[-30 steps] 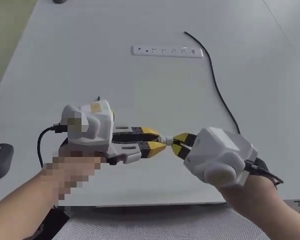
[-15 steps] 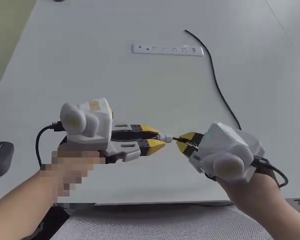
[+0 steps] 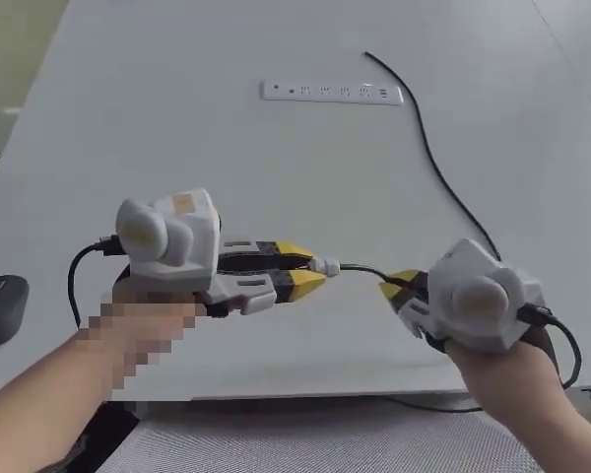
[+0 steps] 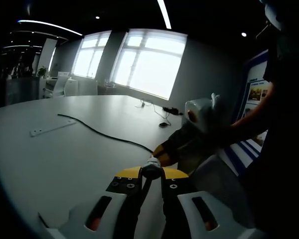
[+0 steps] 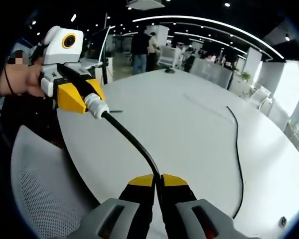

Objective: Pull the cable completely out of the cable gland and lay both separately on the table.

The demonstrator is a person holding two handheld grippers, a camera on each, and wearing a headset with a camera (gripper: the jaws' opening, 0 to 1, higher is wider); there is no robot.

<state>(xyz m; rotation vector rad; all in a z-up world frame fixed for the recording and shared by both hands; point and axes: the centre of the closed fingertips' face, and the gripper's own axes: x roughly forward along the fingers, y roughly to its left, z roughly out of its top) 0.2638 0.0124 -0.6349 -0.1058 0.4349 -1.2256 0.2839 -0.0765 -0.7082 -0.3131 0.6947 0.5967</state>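
Cable (image 3: 361,268) between gland (image 3: 326,266) and right gripper (image 3: 395,284)

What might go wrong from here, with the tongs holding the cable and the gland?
The cable is thin and pinched only at the tips of the right tongs, so it may slip. When it comes free of the gland in the left tongs, the tongs may jerk apart.

You can read nothing here. The sticker (image 3: 185,205) on your left tongs (image 3: 313,268) is a blur, and the poster (image 4: 257,94) behind your right tongs (image 4: 160,152) is too small to make out.
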